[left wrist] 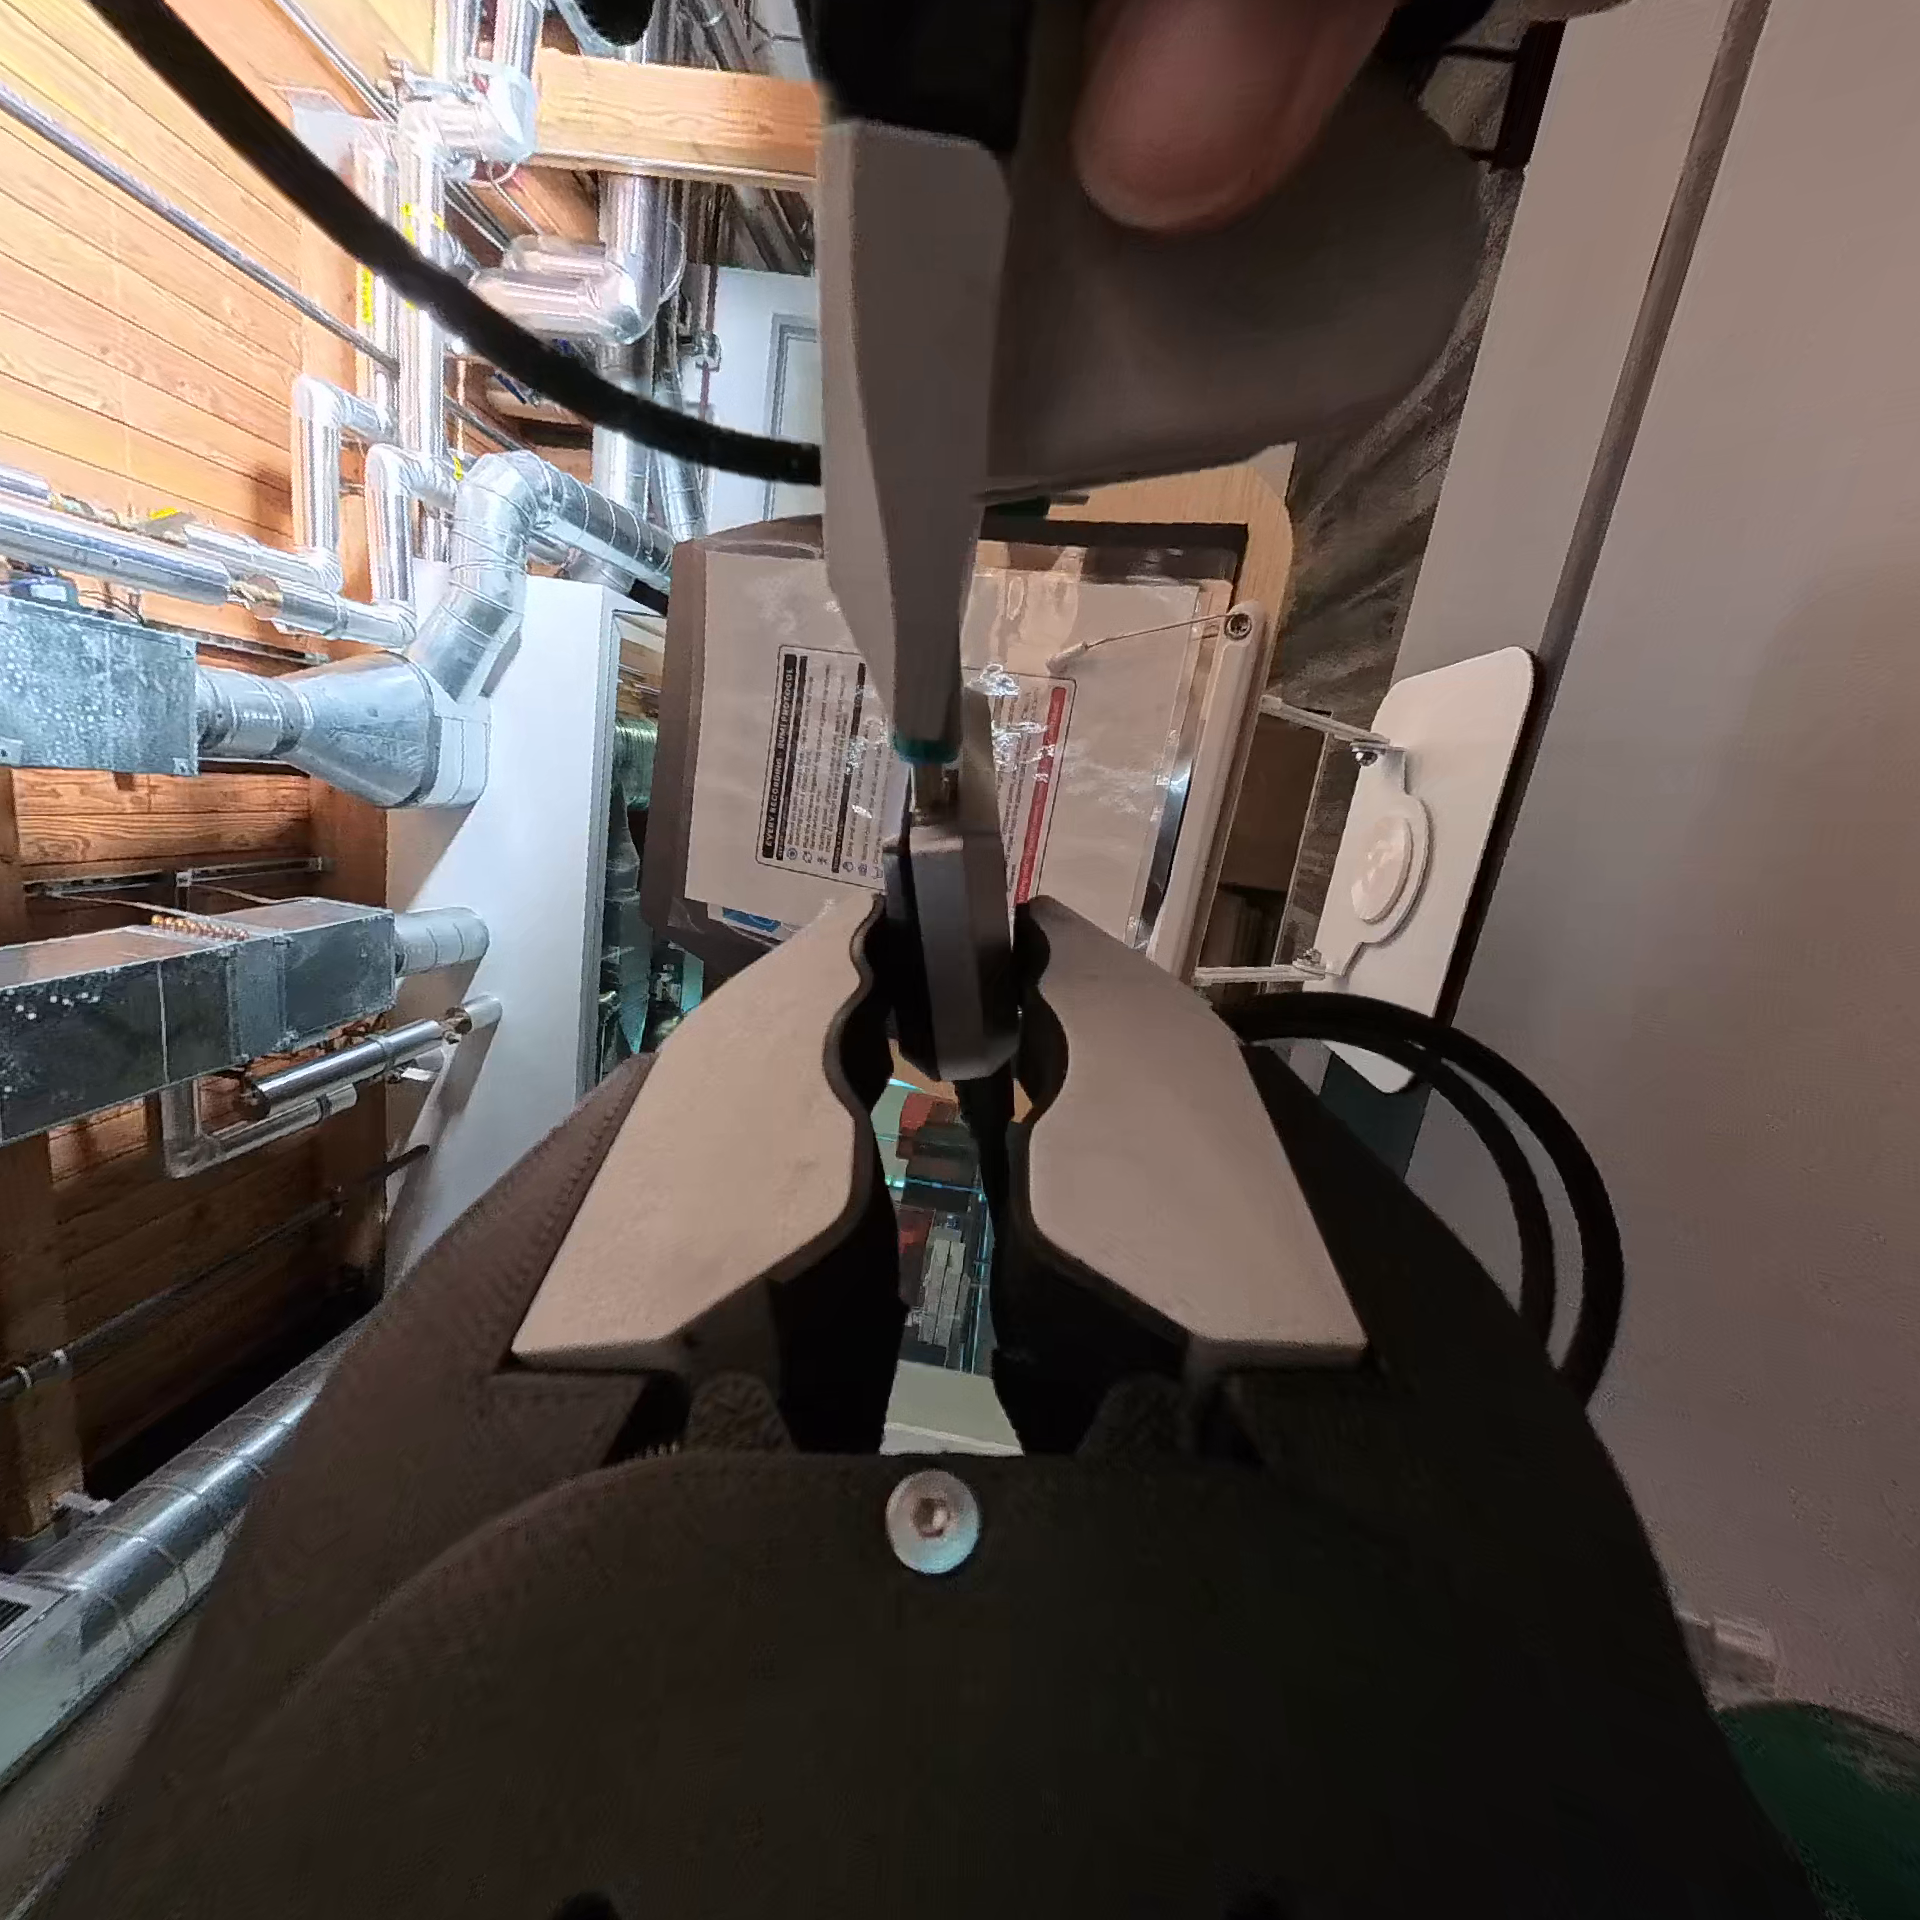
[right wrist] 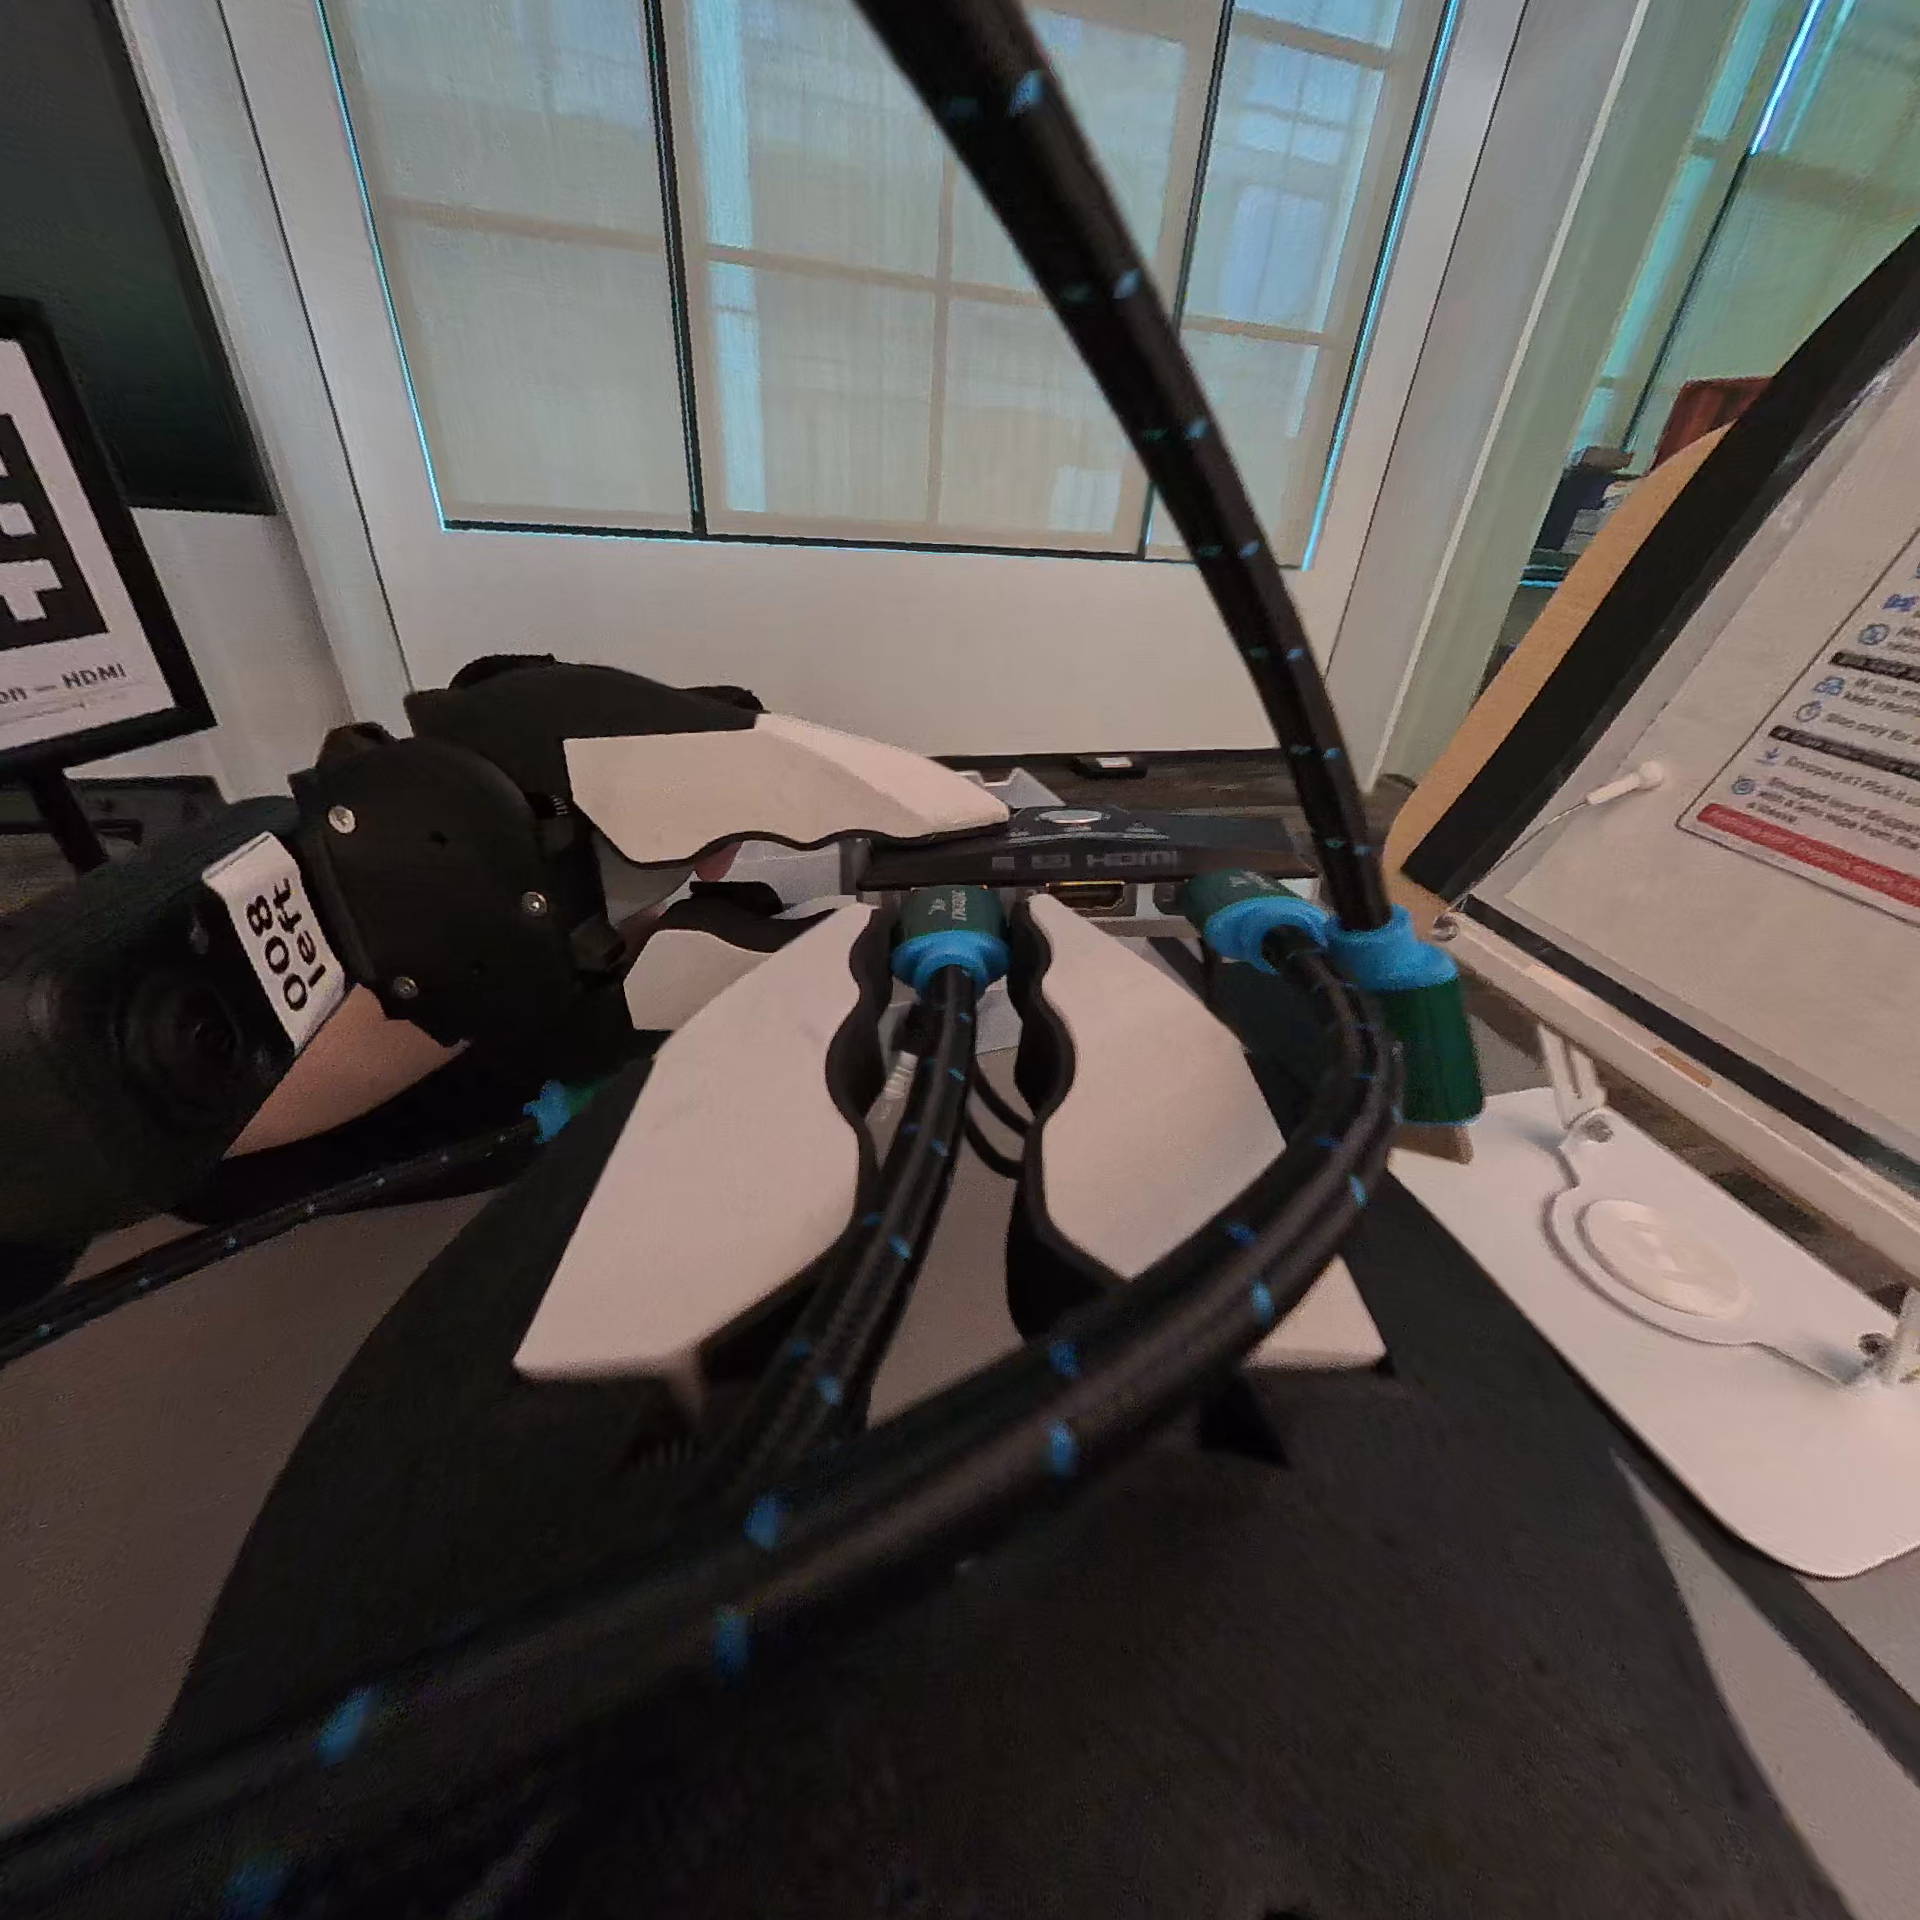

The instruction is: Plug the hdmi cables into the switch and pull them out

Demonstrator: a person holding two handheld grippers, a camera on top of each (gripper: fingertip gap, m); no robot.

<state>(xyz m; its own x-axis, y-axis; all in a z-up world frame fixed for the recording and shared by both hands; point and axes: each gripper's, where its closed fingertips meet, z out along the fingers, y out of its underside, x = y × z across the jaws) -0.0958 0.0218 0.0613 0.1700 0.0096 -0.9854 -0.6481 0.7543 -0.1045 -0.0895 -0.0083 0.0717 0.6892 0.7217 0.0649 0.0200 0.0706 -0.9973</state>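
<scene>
The dark HDMI switch (right wrist: 1143, 831) lies flat on the table. My left gripper (right wrist: 894, 857) comes in from the left and is shut on its left end. In the left wrist view the switch (left wrist: 951, 987) stands edge-on, clamped between that gripper's (left wrist: 951, 935) fingers. My right gripper (right wrist: 948, 920) is shut on a green HDMI plug with a blue collar (right wrist: 940, 930), seated in the switch's left front port. A second green plug (right wrist: 1236, 904) sits in the right port. The middle port (right wrist: 1086, 894) is empty. A third green plug (right wrist: 1429, 1039) hangs loose at the right on a braided cable (right wrist: 1164, 343).
A clear sign stand with a printed sheet (right wrist: 1714, 727) and its white base (right wrist: 1662, 1299) stand close on the right. A framed sign (right wrist: 62, 540) stands at the left. Braided black cables (right wrist: 1039, 1455) loop over my right gripper's body. A window wall is behind the switch.
</scene>
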